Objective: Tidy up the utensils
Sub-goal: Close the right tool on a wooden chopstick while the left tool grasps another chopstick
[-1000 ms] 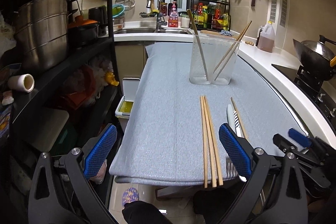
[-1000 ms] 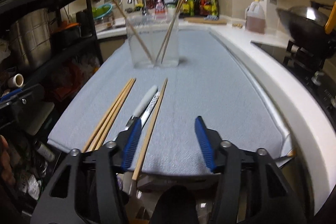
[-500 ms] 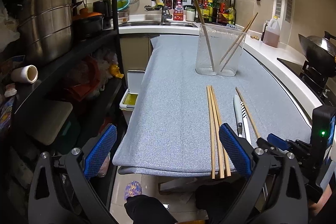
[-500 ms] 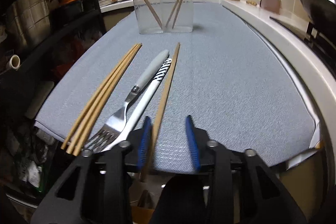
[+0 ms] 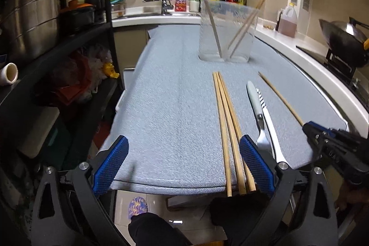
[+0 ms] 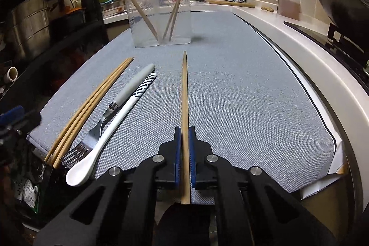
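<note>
1. The right gripper has its fingers pinched on one chopstick, which points to 12 o'clock at the cup.
2. The left gripper has its fingers wide, holding nothing.
3. The grip is near the stick's end, so the stick may tip or slip when lifted.

A grey cloth covered the counter. On it stood a clear container, with three chopsticks, a fork and a white spoon lying alongside.
</note>
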`<state>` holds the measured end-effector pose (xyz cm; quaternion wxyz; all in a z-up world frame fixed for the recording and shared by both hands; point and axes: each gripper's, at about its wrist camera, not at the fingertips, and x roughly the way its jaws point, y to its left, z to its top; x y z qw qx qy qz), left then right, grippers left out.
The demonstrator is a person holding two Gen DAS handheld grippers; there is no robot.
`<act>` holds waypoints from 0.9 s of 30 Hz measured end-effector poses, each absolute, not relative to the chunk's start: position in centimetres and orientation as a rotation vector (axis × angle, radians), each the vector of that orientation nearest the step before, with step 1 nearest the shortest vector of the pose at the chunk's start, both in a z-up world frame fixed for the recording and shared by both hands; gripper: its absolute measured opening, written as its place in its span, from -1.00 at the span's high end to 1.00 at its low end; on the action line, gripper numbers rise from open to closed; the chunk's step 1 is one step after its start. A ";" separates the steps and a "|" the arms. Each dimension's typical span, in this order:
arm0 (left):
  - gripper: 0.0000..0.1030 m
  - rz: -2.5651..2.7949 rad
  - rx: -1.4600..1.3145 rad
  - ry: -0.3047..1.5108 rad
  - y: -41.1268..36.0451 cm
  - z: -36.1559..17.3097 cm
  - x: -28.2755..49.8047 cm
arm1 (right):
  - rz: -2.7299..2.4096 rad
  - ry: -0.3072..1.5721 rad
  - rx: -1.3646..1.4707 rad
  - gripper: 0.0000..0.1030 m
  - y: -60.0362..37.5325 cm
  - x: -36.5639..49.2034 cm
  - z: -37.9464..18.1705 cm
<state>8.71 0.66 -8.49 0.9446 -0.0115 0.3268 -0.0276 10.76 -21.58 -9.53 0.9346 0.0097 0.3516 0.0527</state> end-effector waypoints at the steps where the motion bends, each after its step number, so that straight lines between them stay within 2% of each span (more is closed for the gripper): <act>1: -0.75 -0.063 -0.019 0.670 0.5 -8.7 8.9 | 0.108 0.718 0.018 0.87 -21.6 10.7 -9.5; 8: -0.50 -0.061 0.032 0.705 -0.5 -10.1 10.0 | 0.114 0.719 0.023 0.87 -21.9 10.7 -9.5; 18: -0.42 -0.077 0.025 0.649 -0.2 -10.8 9.8 | 0.134 0.665 -0.015 0.83 -21.9 9.9 -10.0; 21: -0.24 -0.099 0.037 0.617 -0.5 -11.0 9.4 | 0.148 0.632 -0.005 0.80 -22.3 9.2 -10.3; 25: -0.12 -0.099 0.036 0.598 -0.6 -11.1 8.9 | 0.157 0.584 0.017 0.73 -22.7 8.1 -10.6; 27: 0.10 -0.110 0.039 0.594 -0.9 -11.1 8.5 | 0.160 0.561 0.025 0.71 -22.7 7.6 -10.8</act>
